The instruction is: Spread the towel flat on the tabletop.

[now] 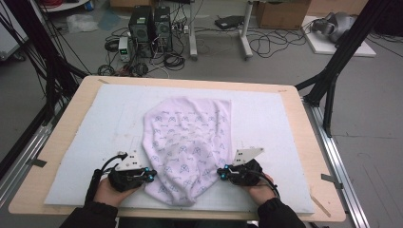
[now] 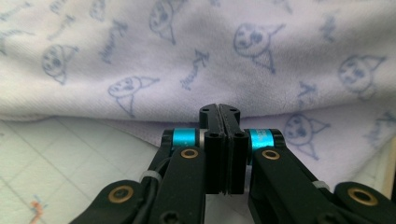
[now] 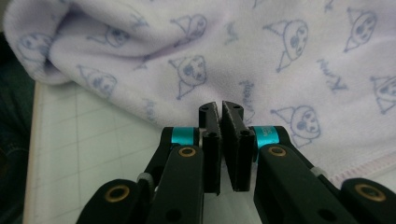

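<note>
On white mat [image 1: 95,123]: lilac printed cloth [image 1: 187,142]; left gripper [image 1: 151,176] and right gripper [image 1: 220,174] clenched at its edges; cloth pinch unclear.

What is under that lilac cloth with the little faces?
The cloth lies on a white gridded mat covering the wooden table. Anything directly beneath the cloth is hidden.

surface: wooden table [image 1: 66,142] | directly on it: white gridded mat [image 1: 109,123] | on mat: crumpled lilac printed cloth [image 1: 190,142]

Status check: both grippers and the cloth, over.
Left hand-held gripper and right hand-held gripper shut at opposite edges of printed cloth; grip unconfirmed. Cloth rumpled on white mat.
</note>
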Demonstrator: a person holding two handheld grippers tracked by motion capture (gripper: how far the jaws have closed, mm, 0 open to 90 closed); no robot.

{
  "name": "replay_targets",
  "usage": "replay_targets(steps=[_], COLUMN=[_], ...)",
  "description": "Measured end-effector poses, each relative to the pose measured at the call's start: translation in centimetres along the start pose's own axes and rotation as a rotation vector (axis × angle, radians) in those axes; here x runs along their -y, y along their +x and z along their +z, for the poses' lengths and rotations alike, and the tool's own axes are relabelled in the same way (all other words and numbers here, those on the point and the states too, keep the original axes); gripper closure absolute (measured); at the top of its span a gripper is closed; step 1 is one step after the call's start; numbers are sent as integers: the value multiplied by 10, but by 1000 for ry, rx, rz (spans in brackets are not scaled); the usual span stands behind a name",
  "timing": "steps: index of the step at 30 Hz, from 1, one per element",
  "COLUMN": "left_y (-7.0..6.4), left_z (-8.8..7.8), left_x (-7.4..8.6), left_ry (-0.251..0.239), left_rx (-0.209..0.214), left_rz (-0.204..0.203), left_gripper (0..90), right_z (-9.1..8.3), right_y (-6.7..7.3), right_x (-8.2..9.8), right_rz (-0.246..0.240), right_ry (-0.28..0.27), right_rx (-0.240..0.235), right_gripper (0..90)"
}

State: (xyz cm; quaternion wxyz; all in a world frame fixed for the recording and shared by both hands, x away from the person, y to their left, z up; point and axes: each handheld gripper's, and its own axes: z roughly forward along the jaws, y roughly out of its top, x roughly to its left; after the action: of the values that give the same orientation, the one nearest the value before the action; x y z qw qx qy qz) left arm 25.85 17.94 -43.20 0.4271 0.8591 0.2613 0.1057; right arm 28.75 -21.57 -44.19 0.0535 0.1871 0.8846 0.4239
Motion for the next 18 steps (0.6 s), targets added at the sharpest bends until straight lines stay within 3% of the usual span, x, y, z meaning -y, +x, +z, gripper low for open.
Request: replay_targets(steps=[6, 11, 14, 18], left_y=[4, 17, 28, 52], left_z=[-21, -32, -25, -9], left_x=[-6, -8, -13, -21], left_ry=[-96, -176, -160, -143], left_rx=[-32, -78, -141, -194], left_rz=[-25, -98, -113, -165], left_gripper=[885, 886, 886, 886], right_z=[-18, -35, -35, -21], right_y=[1, -10, -24, -48], right_x=[-8, -17, -22, -30], right_rz=[-16, -3, 14, 63], right_ry=[-69, -106, -88, -53], right_rx=[19, 65, 101, 125], right_gripper=[870, 875, 875, 875])
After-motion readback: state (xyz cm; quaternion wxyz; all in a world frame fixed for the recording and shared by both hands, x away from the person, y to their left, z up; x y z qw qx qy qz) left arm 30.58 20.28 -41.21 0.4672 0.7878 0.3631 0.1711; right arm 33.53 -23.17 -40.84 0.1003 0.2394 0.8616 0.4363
